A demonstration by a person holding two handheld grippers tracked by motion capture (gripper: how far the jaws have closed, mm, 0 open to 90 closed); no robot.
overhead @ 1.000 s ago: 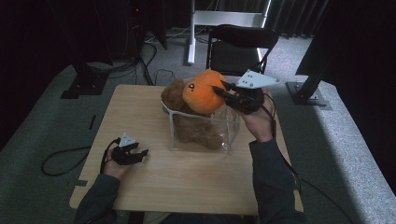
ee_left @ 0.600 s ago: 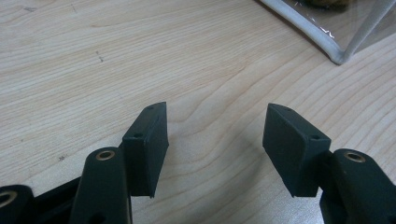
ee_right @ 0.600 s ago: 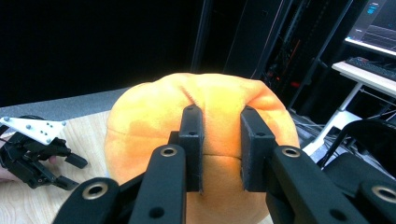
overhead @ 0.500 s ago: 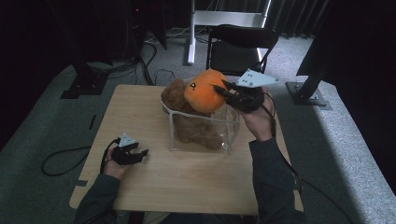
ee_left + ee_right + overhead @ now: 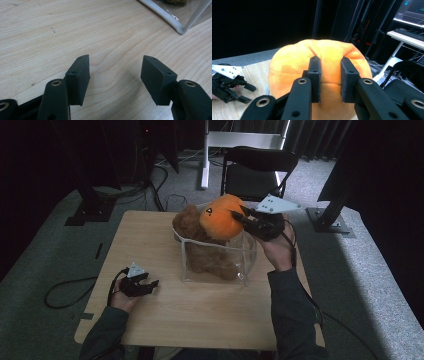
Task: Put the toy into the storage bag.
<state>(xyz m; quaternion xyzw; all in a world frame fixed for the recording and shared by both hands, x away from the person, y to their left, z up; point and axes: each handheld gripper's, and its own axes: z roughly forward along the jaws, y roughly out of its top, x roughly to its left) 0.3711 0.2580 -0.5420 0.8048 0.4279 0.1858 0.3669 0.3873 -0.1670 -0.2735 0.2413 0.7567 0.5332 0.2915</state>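
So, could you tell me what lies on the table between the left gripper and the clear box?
Nothing: in the high view, only bare wooden table separates the open left gripper from the clear box. The left gripper view shows the same bare wood.

Hardly anything differs between the earlier pictures and now. The right gripper (image 5: 237, 214) pinches the orange plush toy (image 5: 220, 220) at the same spot above the clear box (image 5: 215, 270) near the table's far edge, with no visible shift or tilt. The left gripper (image 5: 153, 284), near the table's left edge, shows the same gap between its jaws.
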